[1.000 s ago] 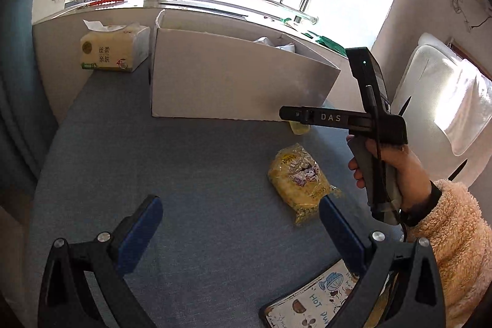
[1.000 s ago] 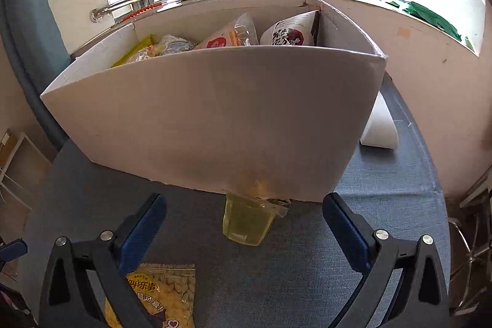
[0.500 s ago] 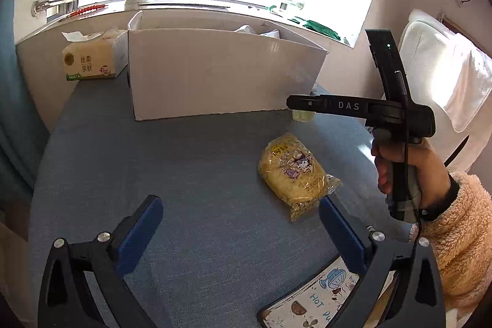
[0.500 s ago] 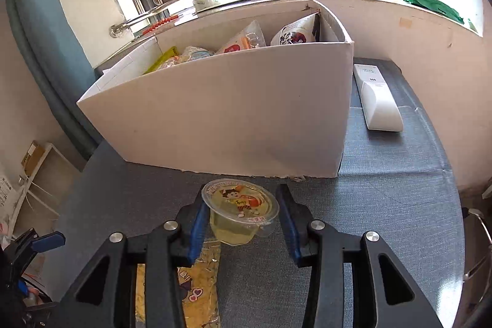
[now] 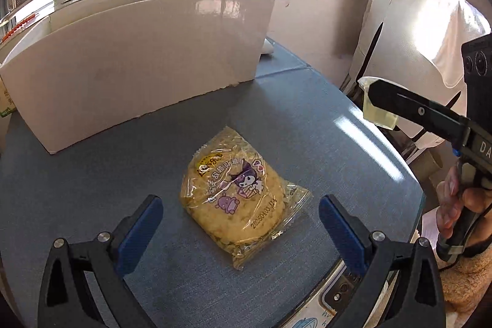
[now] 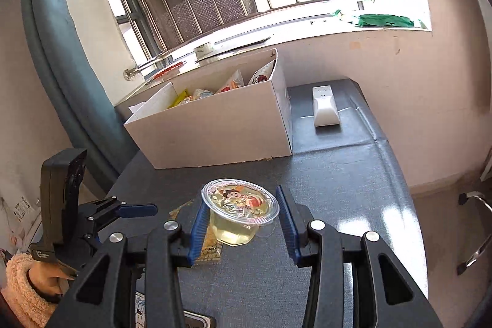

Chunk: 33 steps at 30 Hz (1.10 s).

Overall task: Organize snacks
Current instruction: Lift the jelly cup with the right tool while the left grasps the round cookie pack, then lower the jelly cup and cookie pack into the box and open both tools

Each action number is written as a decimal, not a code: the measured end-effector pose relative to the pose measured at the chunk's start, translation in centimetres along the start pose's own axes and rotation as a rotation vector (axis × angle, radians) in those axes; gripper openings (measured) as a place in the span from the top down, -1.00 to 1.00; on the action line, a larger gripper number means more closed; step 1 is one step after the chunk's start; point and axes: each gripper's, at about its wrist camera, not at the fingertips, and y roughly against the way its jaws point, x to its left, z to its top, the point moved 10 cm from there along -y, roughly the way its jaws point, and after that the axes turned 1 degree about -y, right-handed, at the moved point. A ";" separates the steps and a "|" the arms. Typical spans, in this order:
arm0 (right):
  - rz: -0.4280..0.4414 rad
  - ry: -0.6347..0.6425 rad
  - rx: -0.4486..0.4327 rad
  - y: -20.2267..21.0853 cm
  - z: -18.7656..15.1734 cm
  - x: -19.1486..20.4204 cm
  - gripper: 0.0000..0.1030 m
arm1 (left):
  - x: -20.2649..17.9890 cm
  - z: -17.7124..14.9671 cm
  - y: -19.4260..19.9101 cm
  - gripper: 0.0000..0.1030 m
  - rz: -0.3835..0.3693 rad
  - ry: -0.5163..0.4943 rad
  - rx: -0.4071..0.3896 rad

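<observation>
My right gripper [image 6: 241, 215] is shut on a clear jelly cup [image 6: 238, 212] with a cartoon lid and holds it above the blue table; the cup also shows in the left wrist view [image 5: 376, 108] at the right. A yellow snack bag [image 5: 236, 192] lies flat on the table, between and just ahead of the fingers of my open, empty left gripper [image 5: 240, 220]. The white cardboard box [image 6: 215, 128] with several snack packs inside stands at the back of the table; it also shows in the left wrist view [image 5: 138, 60].
A white remote-like device [image 6: 324, 106] lies right of the box. A white chair [image 5: 415, 29] stands beyond the table's right edge. A printed card [image 5: 310, 318] lies at the near edge. A windowsill runs behind the box.
My right gripper closed on the jelly cup, lifted it and drew back from the box. My left gripper moved right and closer, so the snack bag now sits between its fingers.
</observation>
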 end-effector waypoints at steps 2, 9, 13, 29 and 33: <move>0.002 -0.021 0.004 0.4 -0.5 -0.7 0.10 | -0.3 0.3 -1.1 -1.00 0.009 0.008 0.025; 0.005 -0.030 0.023 0.5 -1.8 -1.3 0.10 | -1.4 -1.1 -3.7 -0.93 0.142 -0.146 0.100; 0.017 -0.033 0.029 0.3 -2.1 -1.1 0.10 | -0.5 -0.7 -2.3 -0.58 0.074 -0.074 0.065; 0.186 -0.056 0.019 -1.5 2.9 3.3 0.10 | 6.6 5.6 11.8 -0.55 0.011 0.113 -0.328; 0.193 -0.030 0.005 -3.1 8.0 4.7 0.10 | 10.1 10.3 14.1 -0.55 0.052 0.126 -0.419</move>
